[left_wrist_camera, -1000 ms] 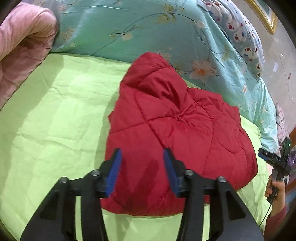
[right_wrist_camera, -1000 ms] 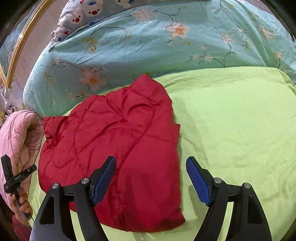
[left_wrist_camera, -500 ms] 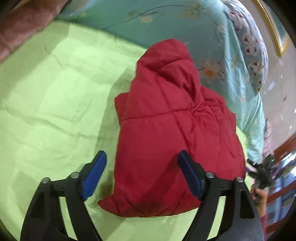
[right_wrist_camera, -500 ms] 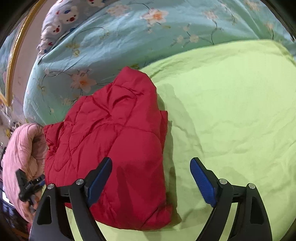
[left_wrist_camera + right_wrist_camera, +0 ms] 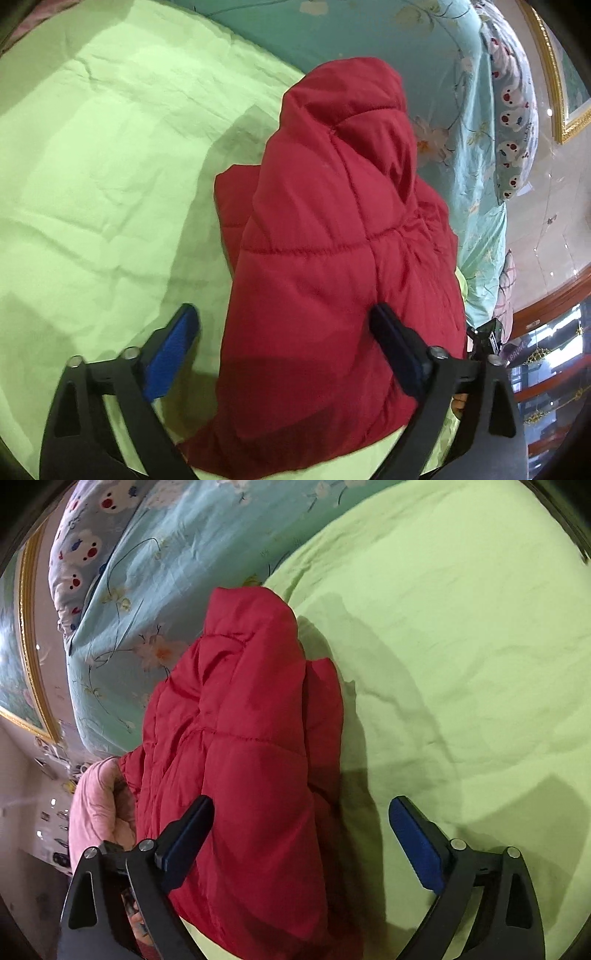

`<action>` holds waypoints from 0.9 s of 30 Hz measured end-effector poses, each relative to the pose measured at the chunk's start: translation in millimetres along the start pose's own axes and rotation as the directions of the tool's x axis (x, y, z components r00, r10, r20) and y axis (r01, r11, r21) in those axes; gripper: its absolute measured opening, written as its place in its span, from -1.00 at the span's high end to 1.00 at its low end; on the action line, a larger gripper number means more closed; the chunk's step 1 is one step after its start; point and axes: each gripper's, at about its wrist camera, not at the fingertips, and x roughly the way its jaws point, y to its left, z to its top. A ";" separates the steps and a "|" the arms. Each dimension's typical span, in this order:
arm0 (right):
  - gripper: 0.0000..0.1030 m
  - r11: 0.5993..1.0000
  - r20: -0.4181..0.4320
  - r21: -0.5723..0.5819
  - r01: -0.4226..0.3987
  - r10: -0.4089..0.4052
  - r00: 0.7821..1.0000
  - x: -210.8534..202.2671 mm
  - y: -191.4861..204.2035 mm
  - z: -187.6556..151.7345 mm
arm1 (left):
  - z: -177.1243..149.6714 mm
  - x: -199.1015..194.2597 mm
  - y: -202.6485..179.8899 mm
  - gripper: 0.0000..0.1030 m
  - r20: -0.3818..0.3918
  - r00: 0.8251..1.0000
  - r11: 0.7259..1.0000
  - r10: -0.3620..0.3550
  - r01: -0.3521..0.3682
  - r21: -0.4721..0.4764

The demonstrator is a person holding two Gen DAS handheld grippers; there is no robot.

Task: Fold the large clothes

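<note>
Red quilted puffer jacket [image 5: 332, 266] lies bunched and folded on light green bed sheet [image 5: 103, 177], far edge against teal floral duvet [image 5: 461, 110]. Left tongs [image 5: 286, 343] spread wide, straddling jacket's near end, gripping nothing. Right tongs [image 5: 301, 834] also spread wide, one finger over jacket, other over sheet beside jacket. Pink padded blanket [image 5: 96, 812] beside jacket, opposite sheet.

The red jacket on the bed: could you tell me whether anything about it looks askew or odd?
The red jacket is folded unevenly: a lower layer juts out past the top layer's edge, and the far end bunches into a hump. It lies on the green sheet; both tools are open, touching nothing.
</note>
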 end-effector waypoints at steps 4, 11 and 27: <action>-0.94 0.999 -0.034 -0.014 -0.032 0.031 0.999 10.8 6.0 5.1 | 3.2 15.6 7.1 -1.00 -0.027 0.997 0.997 -0.069 0.068 -0.047; -0.94 0.996 -0.117 -0.027 -0.080 0.076 0.990 35.3 17.6 6.0 | -0.8 32.8 -2.1 -0.94 -0.054 0.987 0.988 -0.149 0.146 -0.056; 0.02 0.989 -0.132 -0.049 -0.136 0.129 0.983 26.5 42.4 -7.7 | -7.2 6.8 -44.7 0.10 0.039 0.995 0.993 -0.092 0.089 0.079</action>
